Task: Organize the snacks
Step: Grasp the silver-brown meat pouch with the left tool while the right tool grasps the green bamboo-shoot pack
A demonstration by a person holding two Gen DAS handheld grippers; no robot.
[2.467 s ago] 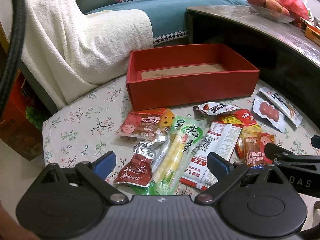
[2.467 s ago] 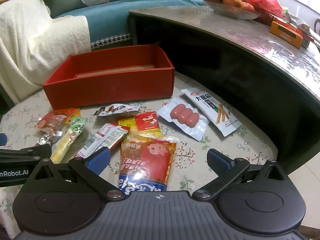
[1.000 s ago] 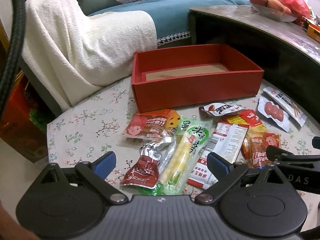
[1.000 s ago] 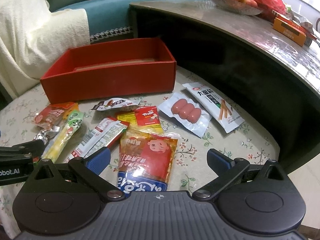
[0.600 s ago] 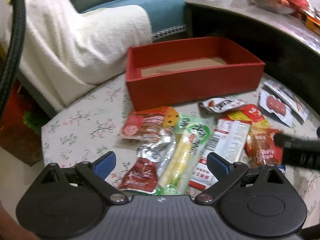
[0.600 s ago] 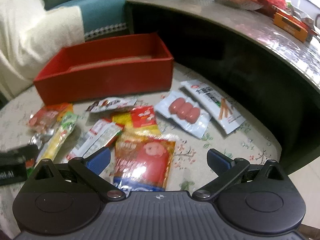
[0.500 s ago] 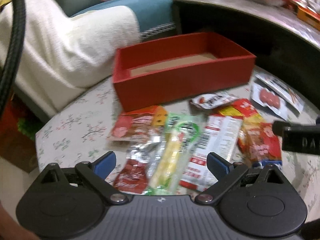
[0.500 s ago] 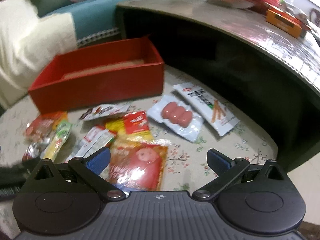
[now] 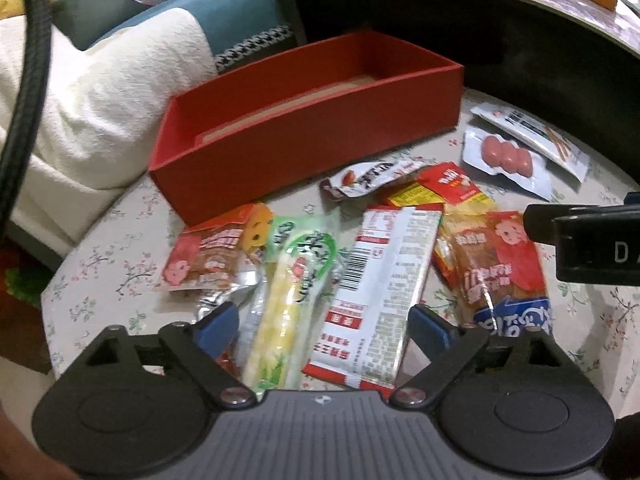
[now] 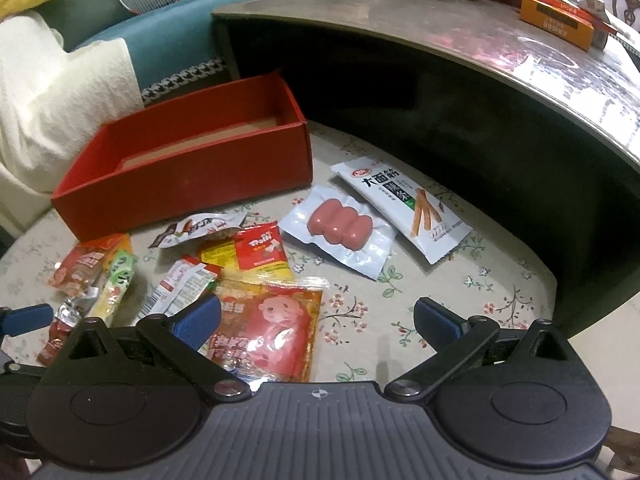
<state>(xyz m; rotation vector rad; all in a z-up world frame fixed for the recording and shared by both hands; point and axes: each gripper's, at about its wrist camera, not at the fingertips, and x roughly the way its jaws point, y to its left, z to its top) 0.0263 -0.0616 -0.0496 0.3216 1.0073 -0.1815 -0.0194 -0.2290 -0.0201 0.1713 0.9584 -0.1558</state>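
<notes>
On the floral-clothed bench (image 10: pixel 460 312), near its far edge: red box (image 10: pixel 192 184), open-topped, only a brown floor showing inside. Just in front of it, a loose spread of snack packets, none in the box. Nearest the left gripper (image 9: pixel 320 326): corn packet (image 9: pixel 288 292) in green and yellow, lying lengthwise between the blue fingertips (image 9: pixel 218 322), and beside it a white-and-red packet (image 9: pixel 380 292), barcode side up, also between them. Jaws wide, just been closing a little, pads not pressing on either packet. Left of the corn, an orange-red packet (image 9: pixel 208 256) partly over a silver foil one (image 9: pixel 224 292). Below the right gripper (image 10: pixel 316 318): red-and-orange packet with a cartoon face (image 10: pixel 268 328), its left edge near the left fingertip, jaws spread wide and gripping nothing. Farther right, apart from the heap: sausage packet (image 10: pixel 340 236) overlapped at one edge by a white packet of sticks (image 10: pixel 404 208). Between heap and box, a small dark-and-white wrapper (image 10: pixel 200 226) and a red-and-yellow packet (image 10: pixel 256 252). Beyond, a dark curved table (image 10: pixel 480 64) and a sofa with a white blanket (image 10: pixel 48 92).
</notes>
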